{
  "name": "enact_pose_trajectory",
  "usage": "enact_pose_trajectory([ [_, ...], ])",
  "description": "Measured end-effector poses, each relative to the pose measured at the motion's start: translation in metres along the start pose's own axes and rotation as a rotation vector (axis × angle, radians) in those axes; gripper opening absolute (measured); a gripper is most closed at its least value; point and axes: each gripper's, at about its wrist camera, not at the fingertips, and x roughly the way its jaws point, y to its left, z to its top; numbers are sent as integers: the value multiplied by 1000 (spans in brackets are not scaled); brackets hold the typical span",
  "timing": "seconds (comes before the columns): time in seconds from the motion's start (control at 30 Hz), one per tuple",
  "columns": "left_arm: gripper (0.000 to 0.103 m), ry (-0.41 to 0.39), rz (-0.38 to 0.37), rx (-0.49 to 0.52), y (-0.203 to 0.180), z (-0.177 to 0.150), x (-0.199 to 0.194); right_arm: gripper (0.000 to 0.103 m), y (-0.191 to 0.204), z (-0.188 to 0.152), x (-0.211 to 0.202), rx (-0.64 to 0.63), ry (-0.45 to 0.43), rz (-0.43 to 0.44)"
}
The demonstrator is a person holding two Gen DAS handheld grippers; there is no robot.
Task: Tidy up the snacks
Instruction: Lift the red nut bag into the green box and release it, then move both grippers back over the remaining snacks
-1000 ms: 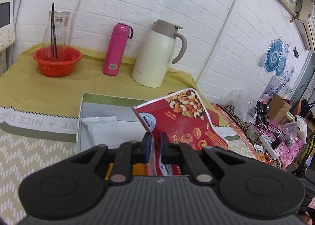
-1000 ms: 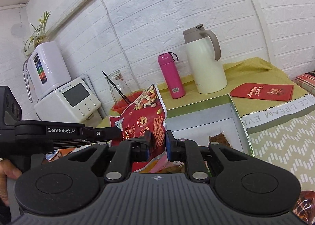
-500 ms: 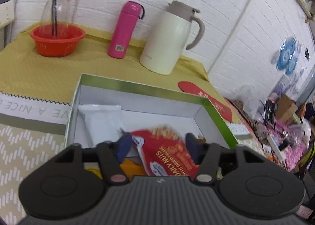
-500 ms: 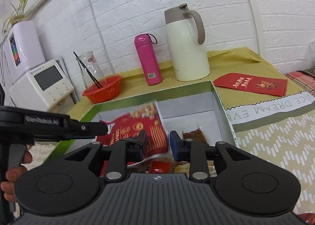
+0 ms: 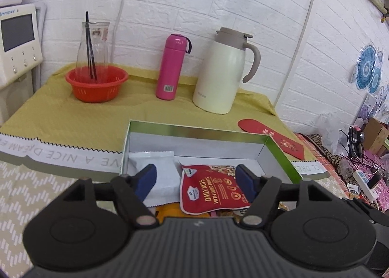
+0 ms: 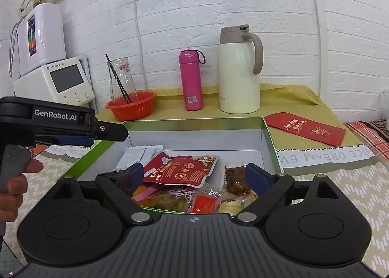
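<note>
With both the left gripper and right gripper spread empty above the box, we judge the nut bag inside light, crinkly and slippery, best pinched by a flat corner.

Black left gripper, blue-padded jaws; "GenRobot.AI" in white; bare-skinned hand.
</note>
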Motion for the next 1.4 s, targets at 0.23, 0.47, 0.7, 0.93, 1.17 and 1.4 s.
enact_pose_trajectory([
  [0.23, 70, 9, -12, 31, -13, 3, -48, 103, 9, 7, -48, -23, -34, 16],
  [0.47, 70, -19, -14, 97, -26, -17, -107, 103, 23, 0, -109, -63, -100, 31],
  [0.7, 70, 6, -50, 145, -28, -50, -151, 103, 37, -32, -147, -51, -76, 77],
  [0.93, 70, 69, 5, 129, 7, -105, -177, 103, 62, -74, -150, -18, 54, 158],
  [1.17, 70, 169, 113, 60, 59, -167, -197, 103, 115, -112, -133, -98, 214, 282],
  [1.4, 70, 164, 72, -24, 79, -185, -213, 103, 154, -130, -123, -209, 251, 341],
])
